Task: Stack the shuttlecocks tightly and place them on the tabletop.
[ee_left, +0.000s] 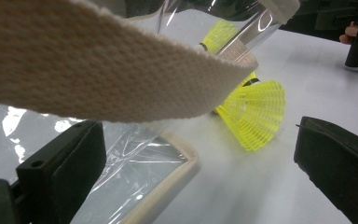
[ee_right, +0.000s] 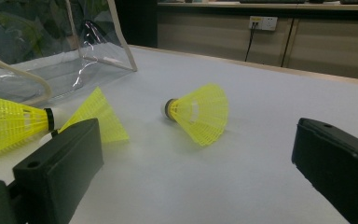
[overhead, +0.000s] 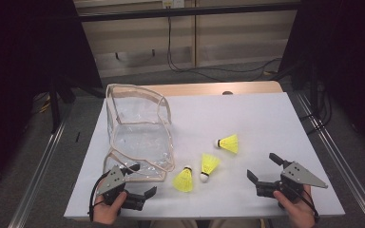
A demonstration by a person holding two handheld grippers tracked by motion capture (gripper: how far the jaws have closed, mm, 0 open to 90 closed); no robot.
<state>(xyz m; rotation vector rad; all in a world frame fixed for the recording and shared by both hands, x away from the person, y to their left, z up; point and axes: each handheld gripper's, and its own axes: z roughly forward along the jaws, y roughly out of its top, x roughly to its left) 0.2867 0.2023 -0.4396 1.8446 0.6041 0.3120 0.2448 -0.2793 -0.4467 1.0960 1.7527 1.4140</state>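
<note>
A clear plastic bag (overhead: 138, 128) with beige trim stands open at the table's left. Three yellow shuttlecocks lie to its right: one by the bag's corner (overhead: 184, 180), one in the middle (overhead: 209, 165), one farther right (overhead: 229, 143). My left gripper (overhead: 143, 179) sits open at the bag's near corner. In the left gripper view the beige strap (ee_left: 98, 70) hangs just above the wide jaws, the bag's clear flap (ee_left: 135, 177) lies low between them, and a shuttlecock (ee_left: 256, 112) rests beyond. My right gripper (overhead: 262, 166) is open, facing a shuttlecock (ee_right: 198, 112), with nothing between its jaws.
A white sheet (overhead: 266, 114) covers the wooden table. Metal rails (overhead: 335, 152) run along both sides of the table. Cables (overhead: 209, 71) trail on the floor behind. Bare sheet stretches across the far right half.
</note>
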